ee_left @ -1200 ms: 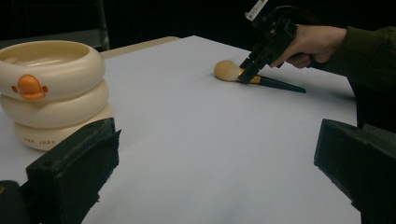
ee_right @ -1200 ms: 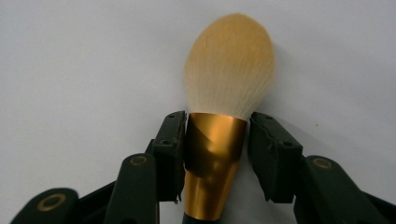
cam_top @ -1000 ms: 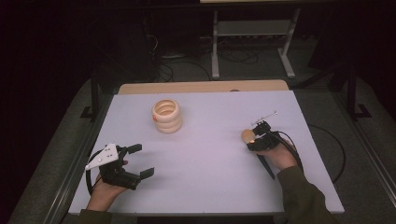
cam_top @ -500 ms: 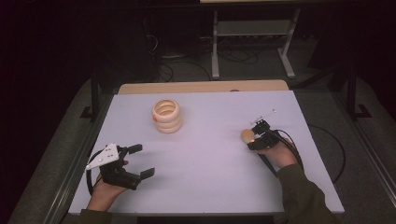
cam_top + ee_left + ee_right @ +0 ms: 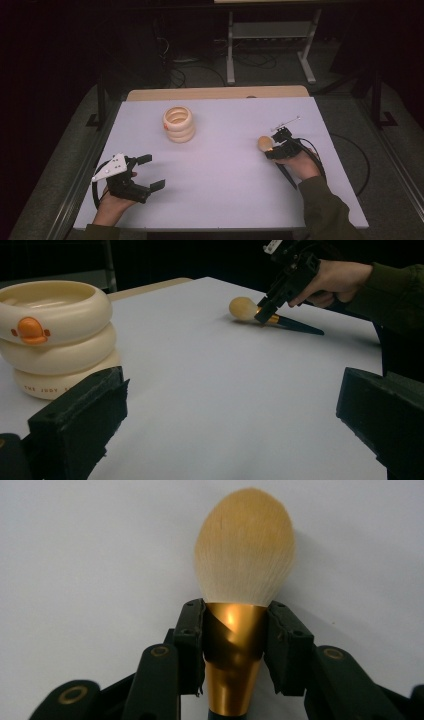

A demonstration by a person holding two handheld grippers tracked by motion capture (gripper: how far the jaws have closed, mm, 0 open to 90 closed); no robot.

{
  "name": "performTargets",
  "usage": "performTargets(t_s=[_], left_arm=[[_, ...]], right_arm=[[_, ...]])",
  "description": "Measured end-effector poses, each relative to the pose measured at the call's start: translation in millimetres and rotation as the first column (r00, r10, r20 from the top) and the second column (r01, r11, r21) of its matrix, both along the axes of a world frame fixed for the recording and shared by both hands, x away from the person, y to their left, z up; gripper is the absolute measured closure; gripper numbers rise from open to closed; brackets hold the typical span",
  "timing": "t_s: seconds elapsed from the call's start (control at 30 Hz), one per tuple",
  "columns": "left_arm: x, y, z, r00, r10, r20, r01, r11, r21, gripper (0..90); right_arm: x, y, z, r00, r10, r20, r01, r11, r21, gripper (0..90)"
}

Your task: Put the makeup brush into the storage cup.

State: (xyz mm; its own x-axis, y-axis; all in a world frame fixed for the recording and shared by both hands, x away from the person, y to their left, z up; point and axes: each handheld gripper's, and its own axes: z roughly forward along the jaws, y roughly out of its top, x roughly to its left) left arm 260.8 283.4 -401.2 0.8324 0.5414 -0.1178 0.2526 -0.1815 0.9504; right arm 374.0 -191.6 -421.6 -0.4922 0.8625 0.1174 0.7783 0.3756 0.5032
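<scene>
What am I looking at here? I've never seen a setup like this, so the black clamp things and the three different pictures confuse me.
A person sits at a white table and holds a hand-operated claw in each hand; there is no robot arm. The high view looks down from above the person. The other two pictures come from small cameras riding on each claw, looking along its two black jaws.

The left claw rests open near the table's front edge, holding nothing. The right claw is shut on the gold metal collar of a makeup brush that lies on the table, fluffy head pointing away from the hand.

Farther back stands a cream stack of rings with a small orange mark on its side.
</scene>
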Motion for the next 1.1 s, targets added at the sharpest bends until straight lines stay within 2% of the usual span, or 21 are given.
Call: performTargets(t_s=[0.17,0.33,0.4,0.57,0.6,0.7,0.77,0.87,1.1], left_arm=[[0.0,-0.2,0.0,1.0,0.0,0.0,0.0,1.0,-0.001,0.0],[-0.2,0.1,0.3,1.0,0.002,0.002,-0.002,1.0,-0.002,0.0],[-0.4,0.4,0.4,1.0,0.003,0.001,-0.003,1.0,-0.001,0.0],[-0.3,0.7,0.6,1.0,0.003,0.002,-0.003,1.0,-0.006,0.0],[-0.3,0.9,0.6,1.0,0.003,0.003,-0.003,1.0,-0.005,0.0],[-0.4,0.9,0.8,1.0,0.003,0.003,-0.003,1.0,-0.005,0.0],[-0.3,0.9,0.9,1.0,0.002,0.005,-0.002,1.0,-0.004,0.0],[-0.4,1.0,1.2,1.0,0.003,0.006,-0.003,1.0,-0.004,0.0],[-0.5,0.9,1.7,1.0,0.003,0.009,-0.003,1.0,-0.004,0.0]], right_arm=[[-3.2,-3.8,7.2,0.9997,-0.005,0.026,0.003,0.9986,0.052,61.8],[-5.5,-6.9,11.6,0.9984,0.004,0.057,-0.008,0.9976,0.068,61.8],[-6.9,-7.1,13.7,0.9987,-0.002,0.051,-0.002,0.9968,0.08,61.9],[-9.3,-8.8,18.1,0.9974,-0.006,0.072,-0.001,0.9944,0.106,62.0],[-9.5,-10.0,19.1,0.9955,0.004,0.094,-0.015,0.9934,0.114,62.0],[-11.3,-10.8,22.6,0.9942,0.004,0.108,-0.018,0.9916,0.128,62.0],[-12.7,-11.1,24.2,0.9944,0.003,0.106,-0.018,0.9907,0.135,62.0],[-13.9,-11.9,26.5,0.9925,0.005,0.122,-0.024,0.9878,0.154,62.1],[-18.5,-13.7,34.7,0.9852,0.012,0.171,-0.05,0.9744,0.219,62.2]])
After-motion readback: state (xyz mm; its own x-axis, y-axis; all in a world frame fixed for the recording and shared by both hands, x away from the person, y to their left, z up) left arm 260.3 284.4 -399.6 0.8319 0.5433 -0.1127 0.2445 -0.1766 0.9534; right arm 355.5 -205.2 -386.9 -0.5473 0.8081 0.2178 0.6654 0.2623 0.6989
